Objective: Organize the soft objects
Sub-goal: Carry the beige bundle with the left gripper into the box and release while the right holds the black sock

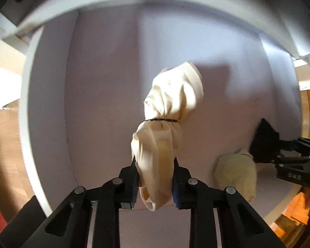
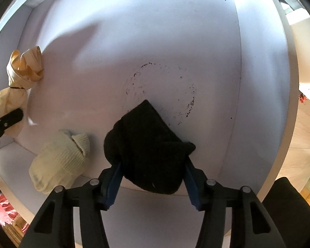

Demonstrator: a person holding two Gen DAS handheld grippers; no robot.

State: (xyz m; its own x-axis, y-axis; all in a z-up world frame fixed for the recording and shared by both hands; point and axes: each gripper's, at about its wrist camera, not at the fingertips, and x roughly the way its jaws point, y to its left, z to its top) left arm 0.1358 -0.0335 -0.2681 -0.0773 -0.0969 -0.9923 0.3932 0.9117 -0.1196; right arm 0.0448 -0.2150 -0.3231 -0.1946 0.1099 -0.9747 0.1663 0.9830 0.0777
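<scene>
Left-wrist view: the left gripper [image 1: 155, 177] points down over a white drawer [image 1: 51, 107], its blue-padded jaws clamped on a cream cloth bundle [image 1: 165, 136] cinched in the middle by a thin black band [image 1: 162, 120]. The bundle hangs above the drawer's floor, near its middle. At that view's right edge, the right gripper [image 1: 264, 144] holds a black knit sock bundle [image 1: 263, 136], just beside a pale yellow ribbed sock roll [image 1: 237, 173] resting on the drawer's floor near its front wall. Right-wrist view: the right gripper [image 2: 153, 177] squeezes the black knit sock bundle [image 2: 148, 150] between its pads, over a ring of dark specks [image 2: 165, 91] on the drawer floor. The yellow sock roll [image 2: 60, 161] lies to its left.
</scene>
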